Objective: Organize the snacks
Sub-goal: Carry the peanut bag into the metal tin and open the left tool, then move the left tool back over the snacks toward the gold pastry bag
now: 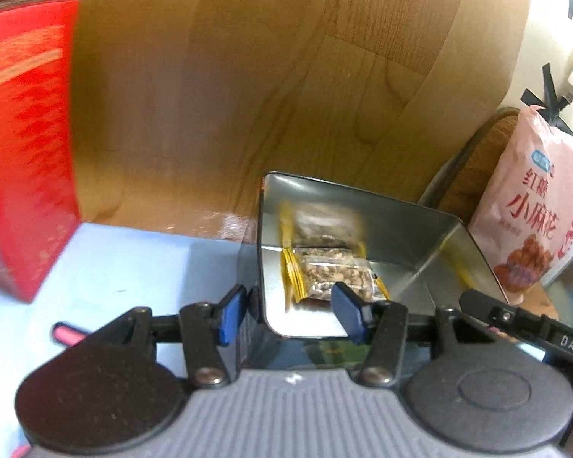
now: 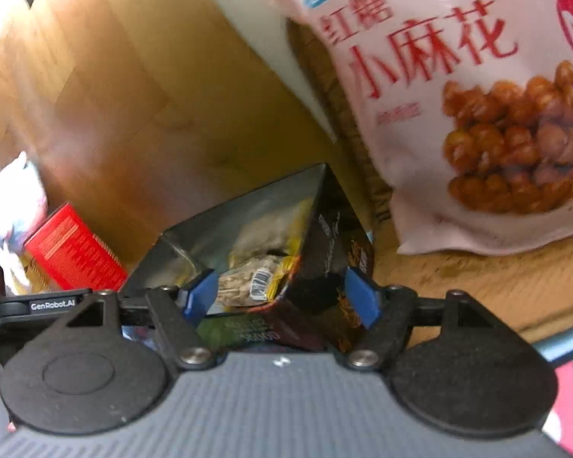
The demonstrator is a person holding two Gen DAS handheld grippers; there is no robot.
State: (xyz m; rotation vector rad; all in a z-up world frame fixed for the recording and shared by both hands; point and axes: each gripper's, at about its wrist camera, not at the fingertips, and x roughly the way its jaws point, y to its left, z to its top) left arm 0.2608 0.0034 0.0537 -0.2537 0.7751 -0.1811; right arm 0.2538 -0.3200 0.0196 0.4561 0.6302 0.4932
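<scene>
From the left wrist camera, the left gripper (image 1: 292,311) has its blue fingers (image 1: 233,315) spread on either side of the near left wall of an open metal tin (image 1: 382,225), one finger outside that wall and the other inside the tin; neither pad can be seen pressing on it. Inside the tin, a clear snack packet (image 1: 336,276) with yellow edges lies on the shiny floor against the back wall, which mirrors it. The tin stands on a pale blue worktop (image 1: 126,263). A red box (image 1: 26,141) stands upright well to the left, and a pink snack bag (image 1: 534,206) stands to the right, beyond the tin. From the right wrist camera, the right gripper (image 2: 282,295) has its fingers (image 2: 359,297) spread wide around the tin's (image 2: 225,221) dark printed right wall, clear of it on both sides. The packet (image 2: 248,282), barcode showing, lies in the tin just ahead of the left finger. The pink bag (image 2: 458,107) looms close on the right, and the red box (image 2: 74,252) lies to the left.
</scene>
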